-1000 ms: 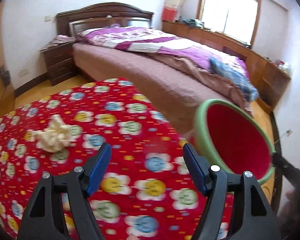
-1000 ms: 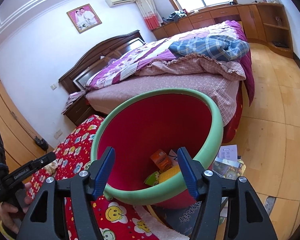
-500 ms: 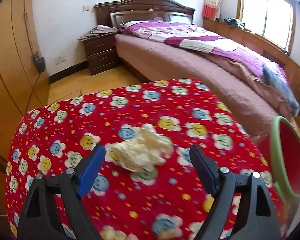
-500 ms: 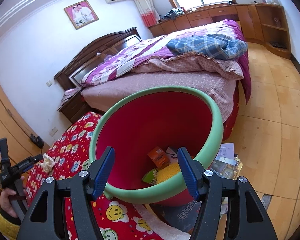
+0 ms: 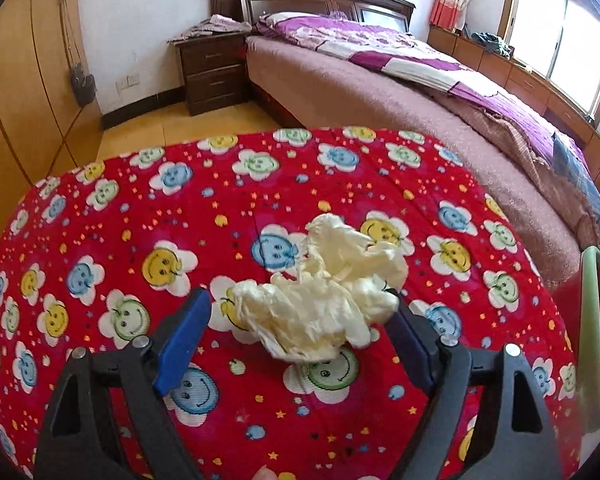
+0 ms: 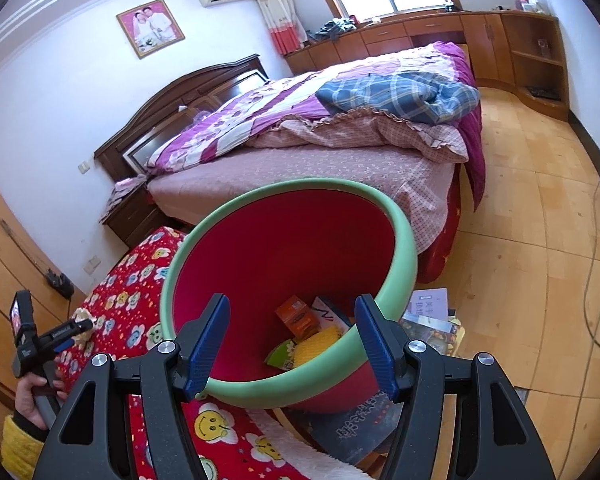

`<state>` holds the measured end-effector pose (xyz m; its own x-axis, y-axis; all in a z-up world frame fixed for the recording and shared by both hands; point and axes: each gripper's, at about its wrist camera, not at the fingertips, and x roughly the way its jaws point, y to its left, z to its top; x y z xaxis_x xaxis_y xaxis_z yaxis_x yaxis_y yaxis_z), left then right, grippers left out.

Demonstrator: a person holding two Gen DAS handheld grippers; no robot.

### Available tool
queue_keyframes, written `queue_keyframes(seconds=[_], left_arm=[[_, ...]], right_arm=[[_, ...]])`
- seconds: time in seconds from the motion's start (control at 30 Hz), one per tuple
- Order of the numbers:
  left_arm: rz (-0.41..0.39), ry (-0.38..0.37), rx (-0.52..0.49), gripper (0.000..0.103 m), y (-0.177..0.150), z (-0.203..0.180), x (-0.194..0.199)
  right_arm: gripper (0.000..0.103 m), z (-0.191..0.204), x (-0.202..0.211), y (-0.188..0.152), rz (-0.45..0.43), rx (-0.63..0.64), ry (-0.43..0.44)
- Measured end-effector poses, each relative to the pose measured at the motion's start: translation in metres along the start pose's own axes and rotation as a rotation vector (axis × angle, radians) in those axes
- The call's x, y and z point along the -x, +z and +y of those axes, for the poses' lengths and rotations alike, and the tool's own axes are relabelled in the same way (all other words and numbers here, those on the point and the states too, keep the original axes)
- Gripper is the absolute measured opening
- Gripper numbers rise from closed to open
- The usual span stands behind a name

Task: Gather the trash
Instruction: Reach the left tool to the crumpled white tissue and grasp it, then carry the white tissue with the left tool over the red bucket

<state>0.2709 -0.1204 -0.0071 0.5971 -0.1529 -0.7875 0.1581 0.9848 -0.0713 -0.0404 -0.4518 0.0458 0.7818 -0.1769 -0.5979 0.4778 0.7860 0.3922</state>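
One bed (image 5: 440, 92) is filling the far side of the room. One surface (image 5: 260, 184), draped in a red smiley-flower cloth, is carrying the work. One red bin (image 6: 284, 256) with a green rim is sitting tilted at the surface's edge, mouth toward the right wrist camera; inside, one orange carton (image 6: 298, 316), one yellow piece and some paper scraps are lying at the bottom.

One crumpled cream tissue wad (image 5: 324, 300) is lying on the cloth, and it appears to be the only trash left there. The left tongs (image 5: 300, 320) are standing spread wide around it: right pad touching or just beside the wad, left pad apart from it. The right tongs (image 6: 292, 344) are also spread, straddling the bin's near rim and gripping nothing.

Judgement: step in hand is grasping the wad. To do it well, centre it between the pads, keep the tips low to the cloth, and close gently so the soft paper is compressing rather than slipping out; avoid pinching the cloth.
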Motion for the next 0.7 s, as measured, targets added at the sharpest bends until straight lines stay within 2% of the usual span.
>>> queue_keyframes(seconds=[0.1,0.13,0.17,0.23,0.37,0.7], left_arm=[[0.027,-0.019,0.009,0.084,-0.001,0.001,-0.006],[0.020,-0.015,0.004,0.081,-0.001,0.000,-0.006],[0.017,-0.016,-0.002,0.071,0.000,-0.001,-0.005],[0.014,-0.010,0.005,0.058,0.001,-0.002,-0.004],[0.014,-0.061,0.035,0.043,0.002,0.000,-0.002],[-0.013,-0.163,0.012,0.041,-0.017,-0.006,0.038]], right_arm=[[0.066,-0.001,0.000,-0.001,-0.004,-0.002,-0.012],[0.066,-0.001,0.000,-0.001,-0.005,-0.003,-0.013],[0.066,0.000,0.000,-0.002,-0.005,-0.001,-0.015],[0.066,0.001,0.000,-0.002,-0.004,0.003,-0.016],[0.066,0.001,0.001,-0.003,-0.005,0.000,-0.010],[0.066,0.006,0.005,-0.007,0.002,-0.005,0.030]])
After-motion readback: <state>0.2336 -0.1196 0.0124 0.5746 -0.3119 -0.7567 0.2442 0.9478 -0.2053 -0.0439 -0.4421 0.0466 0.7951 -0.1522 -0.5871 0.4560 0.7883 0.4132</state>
